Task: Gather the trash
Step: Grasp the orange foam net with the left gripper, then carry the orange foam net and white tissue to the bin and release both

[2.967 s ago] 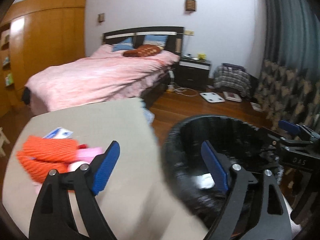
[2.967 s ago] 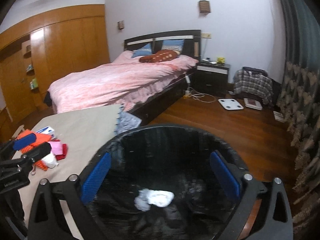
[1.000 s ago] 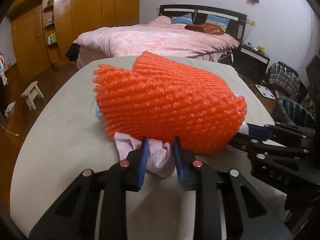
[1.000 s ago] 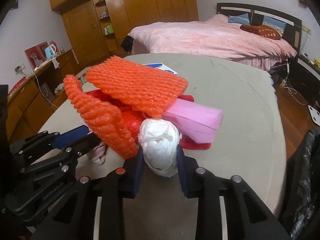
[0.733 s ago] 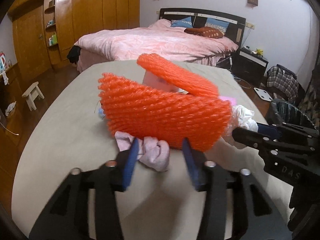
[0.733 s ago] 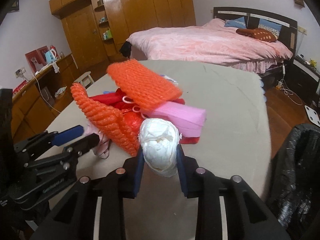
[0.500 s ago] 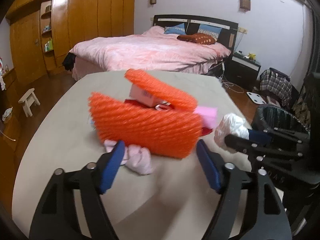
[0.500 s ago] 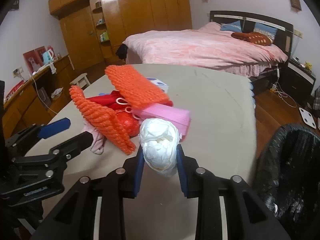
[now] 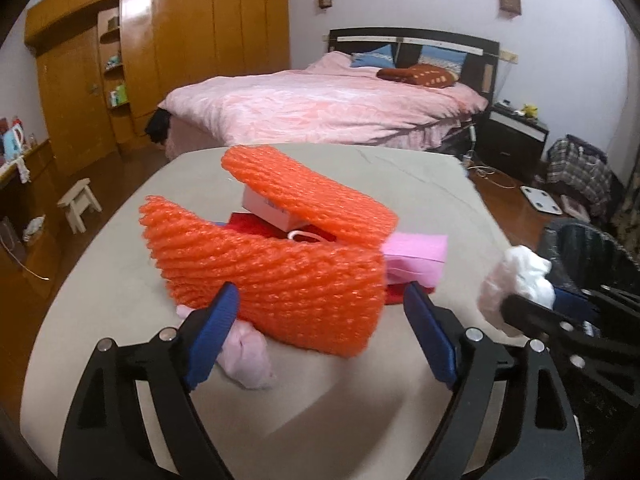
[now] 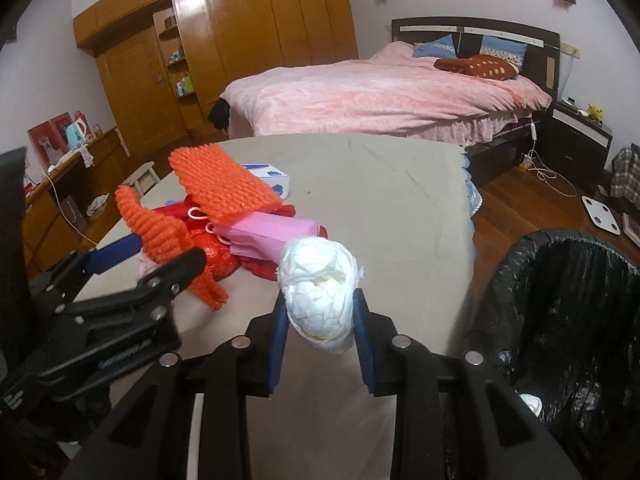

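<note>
Two grippers, seen from their own wrist cameras. Right gripper [image 10: 318, 330] clenched around a white crumpled paper wad [image 10: 318, 286], lifted clear of the beige table [image 10: 400, 216] and angled toward the black-lined trash bin [image 10: 568, 304] just off the table's right edge, presumably so the wad could be dropped straight in; one small white scrap already lying in the bin. Left gripper [image 9: 320, 330] spread wide and empty, blue pads flanking the nearer orange foam net [image 9: 272, 280], seemingly lined up to take the next piece. Pale pink crumpled scrap [image 9: 244, 354] lying on the table beside the left pad, under the net's edge. Behind that, remaining trash heaped together mid-table: second orange foam net [image 9: 312, 196] draped over a small white box [image 9: 272, 210], pink folded sheet [image 9: 416, 254] and red plastic [image 10: 208, 244] beneath. Table covered in a plain beige cloth, bare beyond the heap. Farther out, a bed with a pink quilt [image 10: 380, 96], dark headboard, wooden wardrobes [image 10: 240, 40] along the left wall, dark nightstand, white scale on wooden floor.
</note>
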